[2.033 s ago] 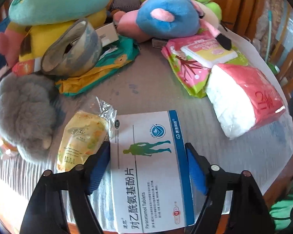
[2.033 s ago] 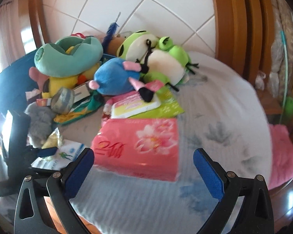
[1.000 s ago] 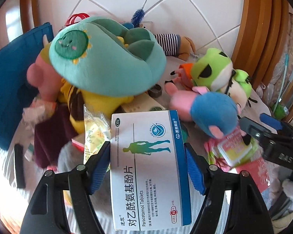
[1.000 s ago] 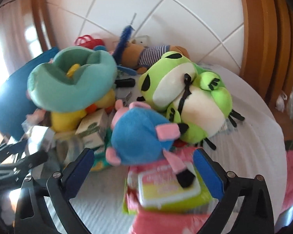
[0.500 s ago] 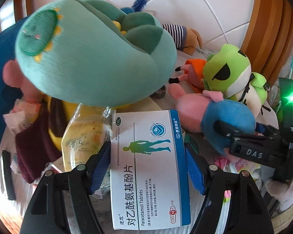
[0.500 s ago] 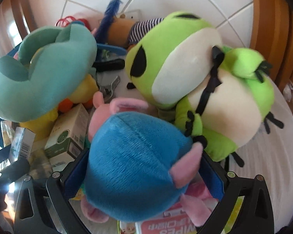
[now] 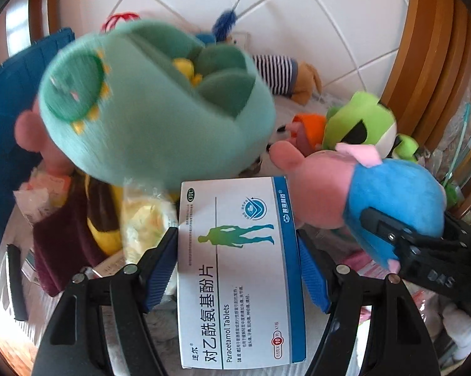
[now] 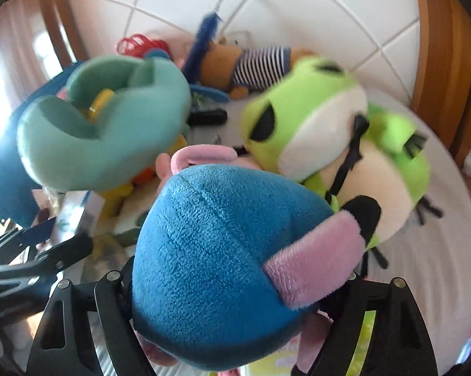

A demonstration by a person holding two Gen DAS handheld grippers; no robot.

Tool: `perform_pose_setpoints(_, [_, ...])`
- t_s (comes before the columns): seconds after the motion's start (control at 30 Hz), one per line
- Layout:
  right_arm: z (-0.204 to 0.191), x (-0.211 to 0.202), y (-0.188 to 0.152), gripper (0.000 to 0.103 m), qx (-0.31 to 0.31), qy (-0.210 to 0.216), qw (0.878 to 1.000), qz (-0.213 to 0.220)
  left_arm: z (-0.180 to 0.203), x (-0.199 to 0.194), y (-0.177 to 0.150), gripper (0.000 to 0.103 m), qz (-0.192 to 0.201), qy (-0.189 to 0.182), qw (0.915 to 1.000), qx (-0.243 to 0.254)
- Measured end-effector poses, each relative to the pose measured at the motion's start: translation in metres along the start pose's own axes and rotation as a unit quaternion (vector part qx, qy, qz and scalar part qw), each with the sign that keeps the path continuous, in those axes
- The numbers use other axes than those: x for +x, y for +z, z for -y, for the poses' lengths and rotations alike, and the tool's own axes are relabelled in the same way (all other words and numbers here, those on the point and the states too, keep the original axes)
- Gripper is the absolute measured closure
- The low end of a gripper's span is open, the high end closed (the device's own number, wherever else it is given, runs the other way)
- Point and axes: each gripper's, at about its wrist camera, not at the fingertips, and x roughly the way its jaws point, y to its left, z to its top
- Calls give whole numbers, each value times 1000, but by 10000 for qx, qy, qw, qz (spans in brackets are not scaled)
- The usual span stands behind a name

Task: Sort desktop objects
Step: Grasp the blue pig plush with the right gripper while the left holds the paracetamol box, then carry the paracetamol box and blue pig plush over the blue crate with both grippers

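Note:
My left gripper [image 7: 235, 238] is shut on a white and blue Paracetamol tablet box [image 7: 238, 266], held flat above the cluttered table. A blue and pink plush [image 8: 222, 244] fills the space between the fingers of my right gripper [image 8: 235, 279], which is shut on it. In the left wrist view the same plush [image 7: 392, 197] sits at the right with the black right gripper [image 7: 407, 247] clamped on its blue body. The right gripper's pads are hidden behind the plush.
A teal neck pillow [image 7: 147, 119] rests on a yellow plush just ahead. A green frog plush [image 8: 329, 131], a striped plush [image 7: 276, 69], a yellow snack packet [image 7: 144, 219] and a blue crate [image 7: 6, 125] crowd the table. A wooden frame [image 7: 429, 47] stands at the right.
My left gripper lifted the tablet box off the table toward the plush pile. My right gripper moved in around the blue plush and closed on it.

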Motion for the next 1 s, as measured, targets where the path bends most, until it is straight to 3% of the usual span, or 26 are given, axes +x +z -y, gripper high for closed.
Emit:
perform_pose_setpoints(0.23, [-23,-74,18,20,-307,166,9974,634,-1,-48,10,31,413,40,9991,-111])
perform_pose_setpoints(0.47, [-74,-109,38,19,-688,557,9911,994,-30,-102,15,31,853,360,9950,-368])
perform_pose_setpoints(0.73, [-174,-115,58,19,-979,921,9824,1298,-113,-155,22,31,1265,785,9871,-592])
perform_pose_setpoints(1.0, [-292,-115,72,19,-1057,1179,9740,1622,-232,-211,32,31,1665,1028,9794,-493])
